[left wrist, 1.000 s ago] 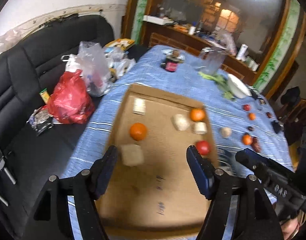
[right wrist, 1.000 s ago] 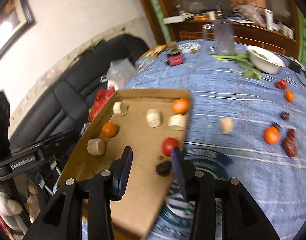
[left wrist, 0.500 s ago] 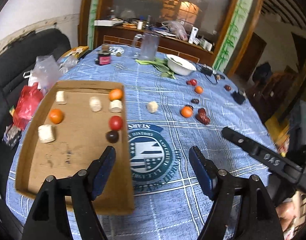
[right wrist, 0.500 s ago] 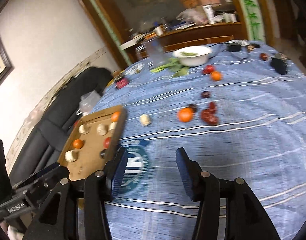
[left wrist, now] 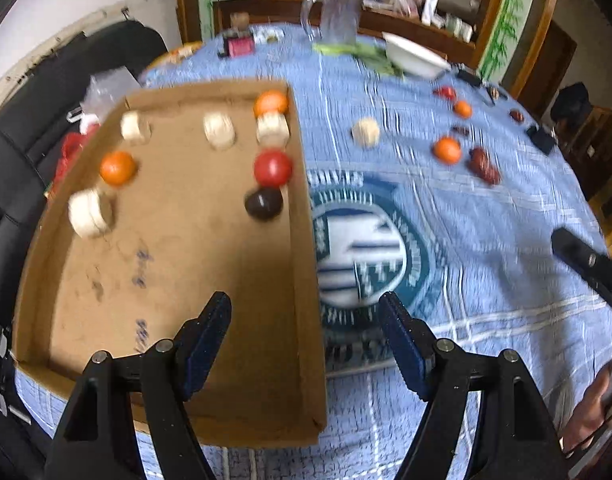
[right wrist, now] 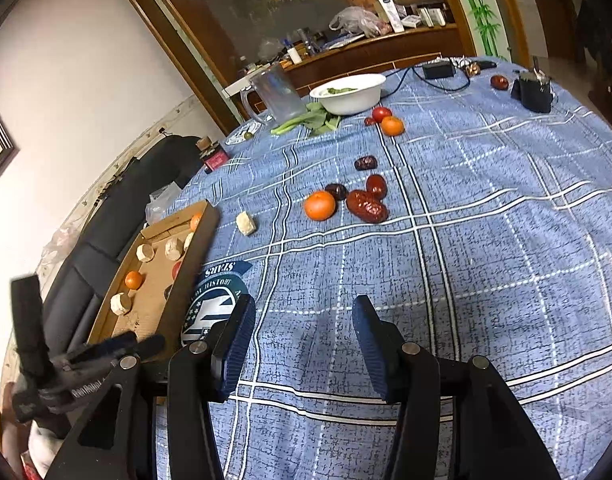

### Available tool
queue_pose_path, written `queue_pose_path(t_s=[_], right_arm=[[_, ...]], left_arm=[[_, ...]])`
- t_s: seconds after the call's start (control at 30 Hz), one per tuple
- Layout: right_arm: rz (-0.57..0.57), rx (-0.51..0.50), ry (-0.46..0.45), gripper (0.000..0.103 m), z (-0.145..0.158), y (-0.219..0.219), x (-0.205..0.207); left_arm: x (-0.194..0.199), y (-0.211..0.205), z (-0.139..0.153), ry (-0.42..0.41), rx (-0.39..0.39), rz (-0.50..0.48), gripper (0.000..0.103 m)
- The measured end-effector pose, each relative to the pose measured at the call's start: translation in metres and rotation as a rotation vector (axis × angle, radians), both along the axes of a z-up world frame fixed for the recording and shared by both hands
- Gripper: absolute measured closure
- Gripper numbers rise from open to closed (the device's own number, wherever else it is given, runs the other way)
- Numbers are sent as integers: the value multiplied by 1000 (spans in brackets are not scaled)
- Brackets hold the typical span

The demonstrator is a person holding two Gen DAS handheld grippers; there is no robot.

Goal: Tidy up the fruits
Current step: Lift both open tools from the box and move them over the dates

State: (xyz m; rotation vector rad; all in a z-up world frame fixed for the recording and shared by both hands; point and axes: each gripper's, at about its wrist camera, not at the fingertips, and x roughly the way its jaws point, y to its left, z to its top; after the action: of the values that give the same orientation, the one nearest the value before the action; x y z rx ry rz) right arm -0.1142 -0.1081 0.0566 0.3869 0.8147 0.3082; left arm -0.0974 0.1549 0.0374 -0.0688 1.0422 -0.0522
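Observation:
A cardboard tray (left wrist: 302, 240) on the blue cloth holds two oranges (left wrist: 117, 167), a tomato (left wrist: 272, 168), a dark plum (left wrist: 263, 204) and several pale chunks (left wrist: 89, 213). My left gripper (left wrist: 306, 336) hangs open over the tray's right wall, nothing between its fingers. My right gripper (right wrist: 302, 340) is open above bare cloth, right of the tray (right wrist: 202, 240). Ahead of it lie an orange (right wrist: 320, 205), red dates (right wrist: 366, 206), a dark fruit (right wrist: 337, 191) and a pale chunk (right wrist: 246, 224). Farther back sit a tomato (right wrist: 382, 113) and a second orange (right wrist: 392, 125).
A white bowl (right wrist: 348, 94) with greens, a clear jug (right wrist: 276, 94) and a small red jar (right wrist: 214, 158) stand at the far side. A black case (right wrist: 534, 92) and cables lie far right. A black sofa (left wrist: 38, 92) with bags borders the table on the left.
The right gripper swung away from the tray to the open cloth and its jaws widened; the dark plum stays in the tray. The left gripper shifted right and sank toward the tray's right wall.

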Motion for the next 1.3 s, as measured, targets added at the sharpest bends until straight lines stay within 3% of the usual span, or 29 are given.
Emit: queue_pose_path(t_s=[0.1,0.3,0.57,0.7,0.93,1.13,1.3], right_arm=[[-2,7,8,49,-3,-2,1],[-25,20,19,49,-4,-10,0],[-18,18,20,49,-2,-8,-2],[-24,15,16,48,-1,-9,-3],[-65,-6,1,48,2,-26,3],[-107,-48,25,48,0,-49,22],[-73,-131,43,48,-4,-47,46]], left_arm=[[-4,-5,-14,60,-47,-30,28],[-26,-21,-10,56,-9,-106,28],[-45,-18,-6,65,-38,-127,28],[-45,-8,8,13,-125,-105,28],[-30,-19,48,-136,-137,-100,27],[8,-62,52,-163,-131,-164,27],[40,-90,46,-185,-136,-179,27]])
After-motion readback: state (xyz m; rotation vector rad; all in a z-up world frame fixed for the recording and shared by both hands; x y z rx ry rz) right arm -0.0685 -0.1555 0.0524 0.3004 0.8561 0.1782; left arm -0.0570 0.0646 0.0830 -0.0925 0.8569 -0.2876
